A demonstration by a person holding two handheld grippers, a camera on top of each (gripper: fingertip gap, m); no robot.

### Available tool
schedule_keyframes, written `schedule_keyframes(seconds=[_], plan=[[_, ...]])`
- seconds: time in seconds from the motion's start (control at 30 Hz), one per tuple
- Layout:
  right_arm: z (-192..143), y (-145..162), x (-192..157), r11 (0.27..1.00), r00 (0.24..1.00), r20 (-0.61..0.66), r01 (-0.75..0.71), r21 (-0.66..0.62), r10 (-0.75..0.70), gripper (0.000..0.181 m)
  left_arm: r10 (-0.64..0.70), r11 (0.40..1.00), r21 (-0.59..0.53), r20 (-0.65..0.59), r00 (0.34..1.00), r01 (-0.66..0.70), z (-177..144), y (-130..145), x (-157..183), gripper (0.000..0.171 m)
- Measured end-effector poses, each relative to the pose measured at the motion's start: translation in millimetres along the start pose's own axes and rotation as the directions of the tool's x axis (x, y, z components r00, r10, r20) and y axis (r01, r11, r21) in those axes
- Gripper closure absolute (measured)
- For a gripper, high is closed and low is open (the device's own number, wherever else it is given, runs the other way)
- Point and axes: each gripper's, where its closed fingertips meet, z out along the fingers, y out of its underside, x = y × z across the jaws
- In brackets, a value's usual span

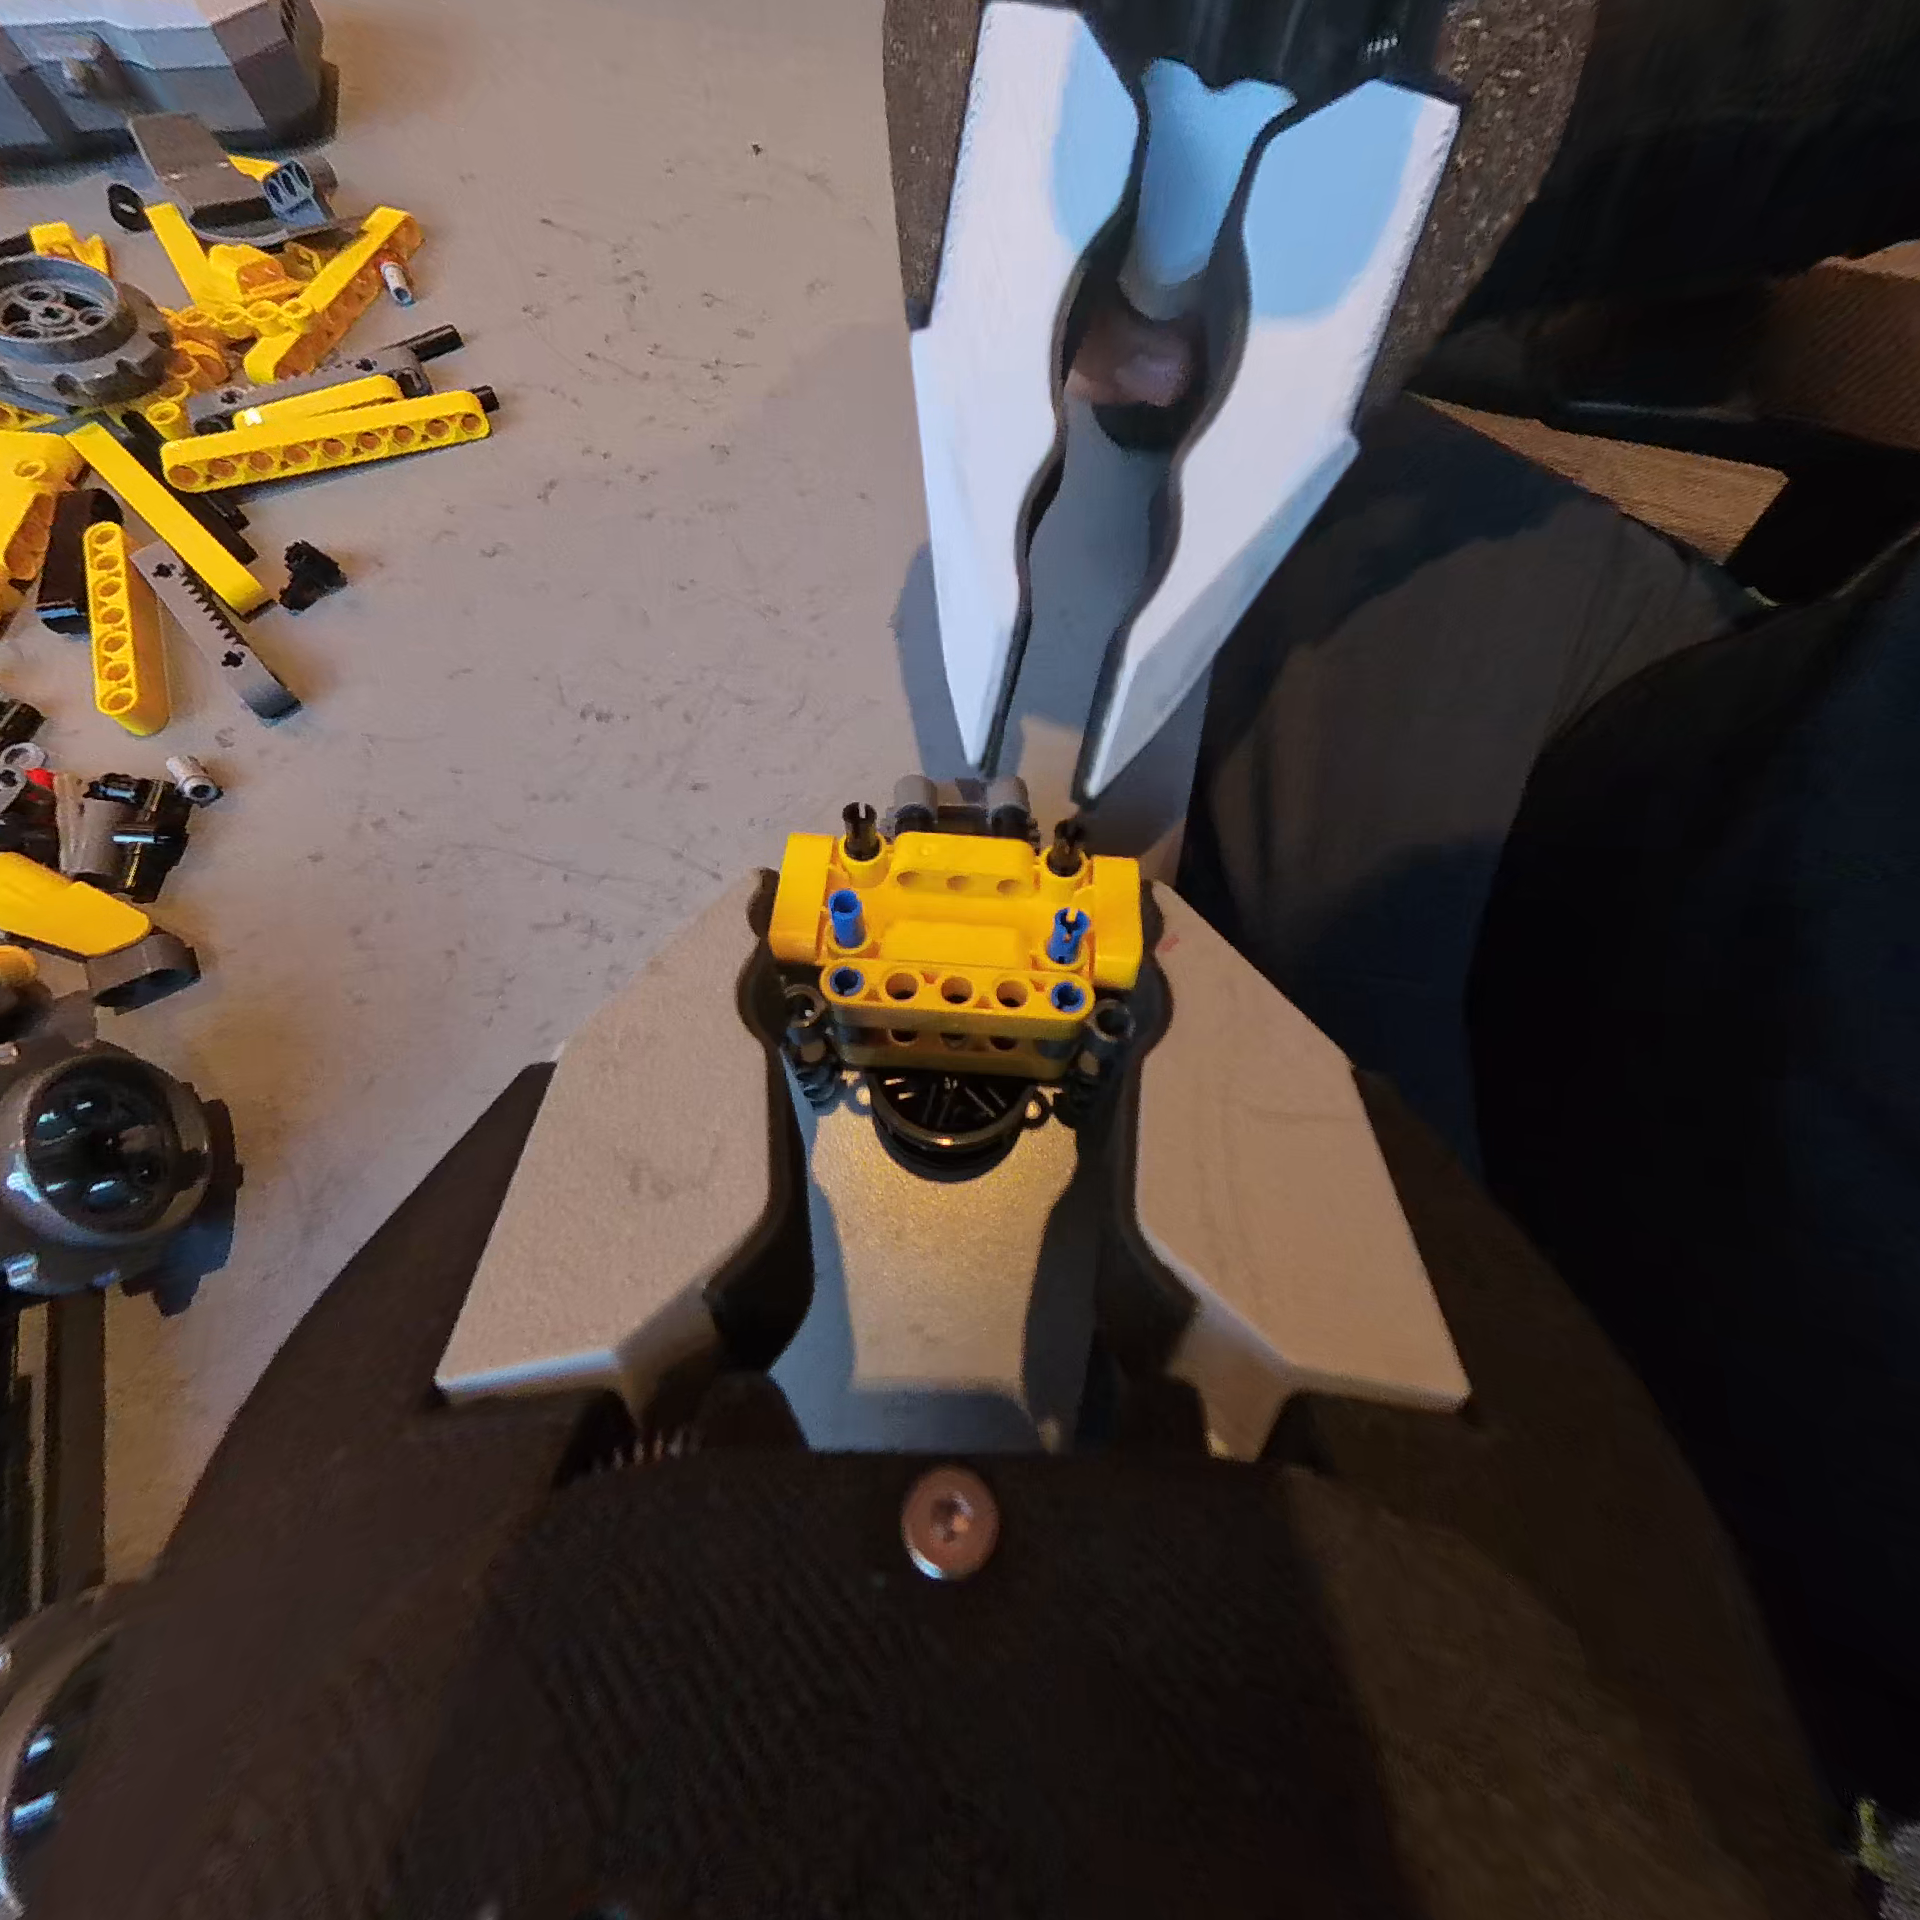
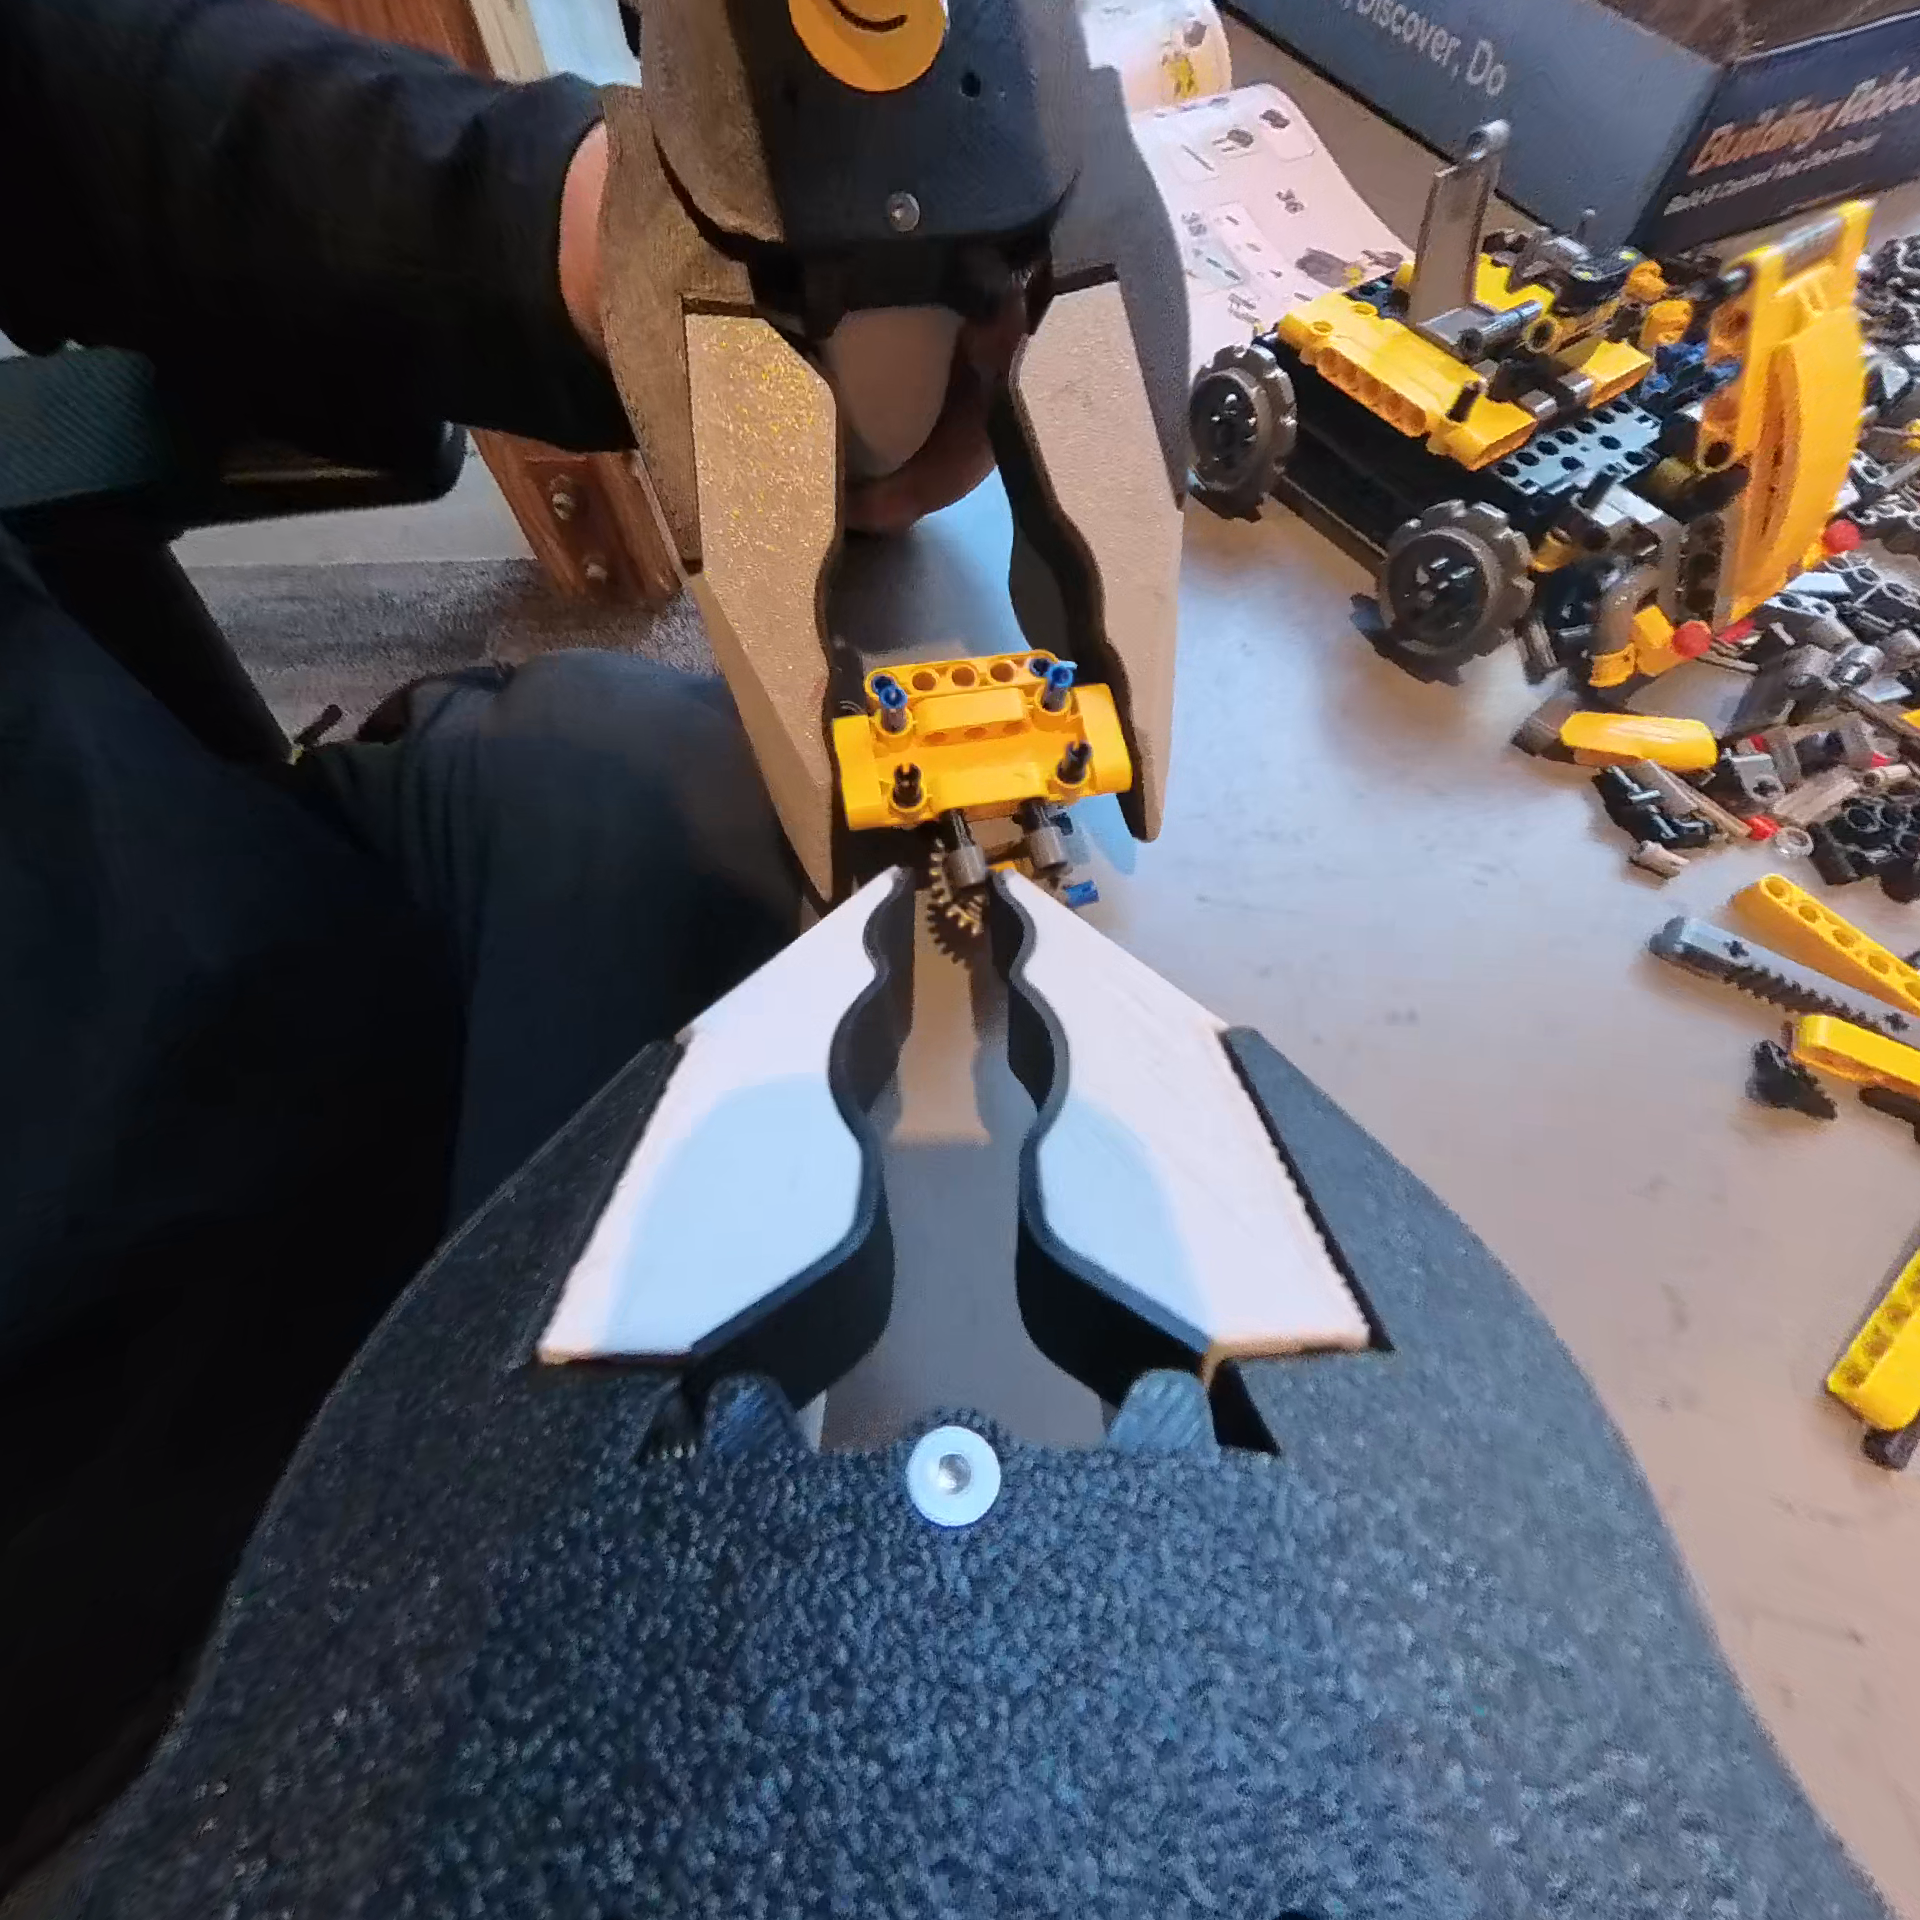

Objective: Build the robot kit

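Note:
My left gripper [image 1: 961, 904], with grey fingers, is shut on a small yellow block assembly [image 1: 956, 935] that has blue and black pins on top and two grey pins on its far side. It also shows in the right wrist view [image 2: 977, 748], held by the left gripper [image 2: 982, 831] coming from above. My right gripper [image 2: 951, 883], with white fingers, has its tips a narrow gap apart at the assembly's near end. A grey pin [image 2: 966, 862] and a tan gear [image 2: 948, 914] show in that gap. In the left wrist view the right gripper [image 1: 1034, 774] comes from the top.
Loose yellow beams [image 1: 322, 436], a grey wheel [image 1: 73, 322] and a dark hub [image 1: 104, 1143] lie at the left on the floor. A partly built yellow vehicle [image 2: 1538, 436], small parts [image 2: 1766, 790], a dark box [image 2: 1766, 135] and a booklet [image 2: 1247, 187] lie right. A person's dark-clothed legs [image 2: 416, 935] are close. The tips of both grippers are at nearly the same place.

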Motion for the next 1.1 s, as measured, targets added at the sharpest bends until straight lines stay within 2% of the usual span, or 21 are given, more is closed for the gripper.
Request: schedule_keyframes(seconds=[0.1, 0.2, 0.33, 0.5, 0.7, 0.77, 0.87, 0.97, 1.1], plan=[[5.6, 2.1, 1.3, 0.999, 0.999, 0.001, 0.033, -0.030, -0.033, 0.165, 0.006, 1.000, -0.001, 0.002, 1.000, -0.006, 0.0, 0.1, 0.2, 0.106], [7.1, 0.9, 1.5, 0.998, 0.998, 0.010, 0.057, -0.030, -0.057, 0.174, 0.008, 1.000, -0.001, 0.002, 1.000, -0.008, -0.1, 0.2, 0.4, 0.106], [7.6, 1.1, 1.8, 0.995, 0.995, 0.011, 0.095, -0.036, -0.095, 0.174, 0.010, 1.000, -0.001, 0.006, 1.000, -0.010, 0.1, 0.3, 0.2, 0.106], [9.4, 2.0, 1.5, 0.978, 0.980, -0.024, 0.197, -0.065, -0.199, 0.176, 0.018, 1.000, -0.003, 0.019, 1.000, -0.018, 0.5, 0.6, -0.3, 0.106], [9.7, 1.0, 5.0, 0.980, 0.979, -0.067, 0.190, -0.058, -0.194, 0.176, -0.002, 1.000, 0.001, 0.053, 0.999, 0.002, 0.6, -0.1, -5.0, 0.106], [9.1, 2.7, 3.7, 0.973, 0.975, -0.044, 0.215, -0.087, -0.220, 0.176, 0.007, 1.000, -0.002, 0.048, 0.999, -0.007, 1.5, -0.3, -3.7, 0.106], [6.7, 3.4, 3.4, 0.929, 0.949, 0.039, 0.314, -0.195, -0.313, 0.177, 0.016, 1.000, -0.026, 0.035, 0.999, -0.015, 2.9, -0.6, -2.3, 0.106], [7.2, 3.0, 2.4, 0.906, 0.935, 0.107, 0.354, -0.233, -0.338, 0.177, 0.020, 0.999, -0.045, 0.022, 1.000, -0.019, 2.3, 0.5, -1.8, 0.106], [7.9, 4.3, 3.7, 0.908, 0.948, 0.144, 0.314, -0.275, -0.284, 0.177, 0.017, 0.998, -0.067, 0.045, 0.999, -0.014, 2.8, 0.9, -3.6, 0.106]])
